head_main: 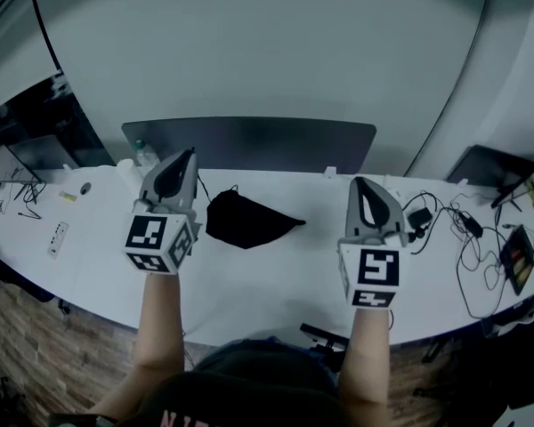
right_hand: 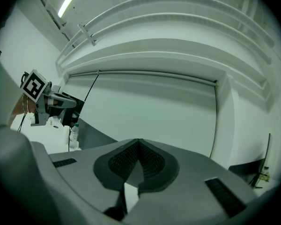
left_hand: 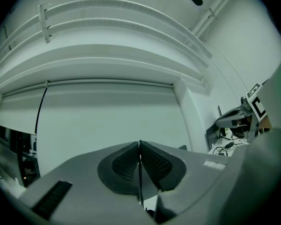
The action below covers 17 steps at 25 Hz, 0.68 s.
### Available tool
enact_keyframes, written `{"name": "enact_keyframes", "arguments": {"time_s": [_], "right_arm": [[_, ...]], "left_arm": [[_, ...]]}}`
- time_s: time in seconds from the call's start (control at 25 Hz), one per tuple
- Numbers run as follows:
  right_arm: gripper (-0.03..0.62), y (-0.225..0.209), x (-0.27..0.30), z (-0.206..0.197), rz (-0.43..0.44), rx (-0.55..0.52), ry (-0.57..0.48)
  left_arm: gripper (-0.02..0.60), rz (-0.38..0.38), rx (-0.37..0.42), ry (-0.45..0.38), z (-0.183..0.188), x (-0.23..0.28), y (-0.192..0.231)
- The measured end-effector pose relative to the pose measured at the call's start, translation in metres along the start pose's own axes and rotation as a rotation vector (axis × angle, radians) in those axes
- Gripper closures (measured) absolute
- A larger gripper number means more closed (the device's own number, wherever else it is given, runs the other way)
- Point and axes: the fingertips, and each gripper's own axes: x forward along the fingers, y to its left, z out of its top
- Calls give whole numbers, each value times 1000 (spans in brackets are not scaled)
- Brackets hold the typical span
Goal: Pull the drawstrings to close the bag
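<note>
Left gripper pads pinch a thin dark drawstring. Right gripper pads meet on nothing. Between the 2, nearer the left, the black bag lies on the white table, its long axis crosswise and its tapered end toward the right gripper.

The drawstring, nearly too thin to trace, seems pinched between the left gripper's fingers.

- bag: plain black
- drawstring: black
- table: white
- left gripper, right gripper: grey shells, cubes with black-and-white square markers
- pads: dark grey, fine grid texture
- floor: brown plank pattern
</note>
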Motion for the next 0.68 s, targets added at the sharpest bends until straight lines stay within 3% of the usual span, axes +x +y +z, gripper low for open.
{"name": "enact_keyframes", "arguments": {"time_s": [0.68], "right_arm": [[603, -8, 3, 2, -14, 11, -12]], "left_arm": [[569, -6, -2, 0, -1, 4, -6]]}}
